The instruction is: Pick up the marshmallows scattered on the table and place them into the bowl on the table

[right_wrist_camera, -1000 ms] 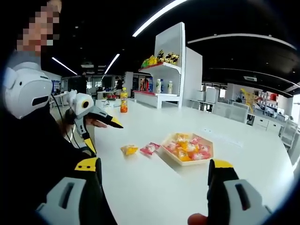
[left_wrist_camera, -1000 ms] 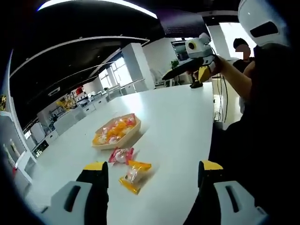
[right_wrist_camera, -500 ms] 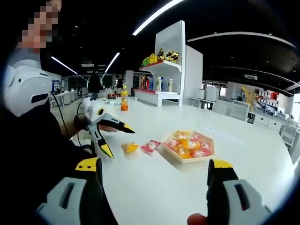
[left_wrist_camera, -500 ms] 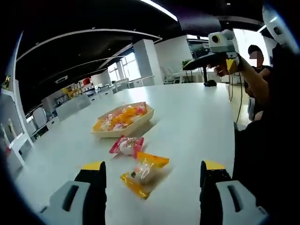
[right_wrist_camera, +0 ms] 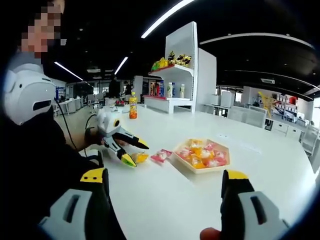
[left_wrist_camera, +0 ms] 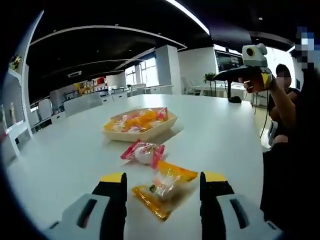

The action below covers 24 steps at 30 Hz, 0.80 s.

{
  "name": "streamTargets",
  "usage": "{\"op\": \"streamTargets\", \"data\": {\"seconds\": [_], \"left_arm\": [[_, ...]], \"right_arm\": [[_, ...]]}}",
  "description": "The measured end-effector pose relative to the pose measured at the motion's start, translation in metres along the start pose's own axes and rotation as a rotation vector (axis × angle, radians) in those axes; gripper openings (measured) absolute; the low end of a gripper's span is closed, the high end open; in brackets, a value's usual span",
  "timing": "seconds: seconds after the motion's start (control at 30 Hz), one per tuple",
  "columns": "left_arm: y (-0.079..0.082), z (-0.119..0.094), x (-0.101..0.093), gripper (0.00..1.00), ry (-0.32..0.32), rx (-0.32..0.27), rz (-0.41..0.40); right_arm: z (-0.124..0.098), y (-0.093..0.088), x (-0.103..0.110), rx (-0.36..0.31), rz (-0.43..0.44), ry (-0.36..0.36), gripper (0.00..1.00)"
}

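Currently listed: my left gripper (left_wrist_camera: 162, 184), jaws wide apart, straddles a yellow-wrapped marshmallow (left_wrist_camera: 164, 189) on the white table (left_wrist_camera: 60, 155); pink-wrapped marshmallow (left_wrist_camera: 144, 152) just beyond; bowl (left_wrist_camera: 140, 124) of sweets behind that. My right gripper (right_wrist_camera: 165, 186), jaws spread, holds nothing. Far off: orange bottle (right_wrist_camera: 132, 107), stocked shelf (right_wrist_camera: 172, 87).

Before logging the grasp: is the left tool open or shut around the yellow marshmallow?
Open: the left tool has its jaws spread either side of the yellow marshmallow, not touching.
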<state>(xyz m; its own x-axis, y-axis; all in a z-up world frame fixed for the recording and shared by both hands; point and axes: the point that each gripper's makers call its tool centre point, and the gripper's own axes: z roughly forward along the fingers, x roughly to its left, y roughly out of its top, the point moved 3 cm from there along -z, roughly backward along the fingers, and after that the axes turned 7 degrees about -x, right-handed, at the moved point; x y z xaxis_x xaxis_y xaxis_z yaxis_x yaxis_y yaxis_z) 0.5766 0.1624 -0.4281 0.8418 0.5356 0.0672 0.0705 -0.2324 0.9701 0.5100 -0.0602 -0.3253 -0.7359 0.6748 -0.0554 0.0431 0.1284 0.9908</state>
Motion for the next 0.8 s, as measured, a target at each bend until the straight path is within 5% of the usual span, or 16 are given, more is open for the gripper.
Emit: {"op": "streamTargets", "data": {"seconds": [0.43,0.8], "left_arm": [[-0.0046,0.006,0.0012,0.32,0.015,-0.046,0.045],[-0.0018,0.0057,-0.0041,0.24,0.0,-0.071,0.061]], "right_arm": [[0.0,-0.0038,-0.0007,0.007,0.006,-0.004,0.89],[-0.0007,-0.0063,-0.0007,0.01,0.008,-0.004,0.89]]}}
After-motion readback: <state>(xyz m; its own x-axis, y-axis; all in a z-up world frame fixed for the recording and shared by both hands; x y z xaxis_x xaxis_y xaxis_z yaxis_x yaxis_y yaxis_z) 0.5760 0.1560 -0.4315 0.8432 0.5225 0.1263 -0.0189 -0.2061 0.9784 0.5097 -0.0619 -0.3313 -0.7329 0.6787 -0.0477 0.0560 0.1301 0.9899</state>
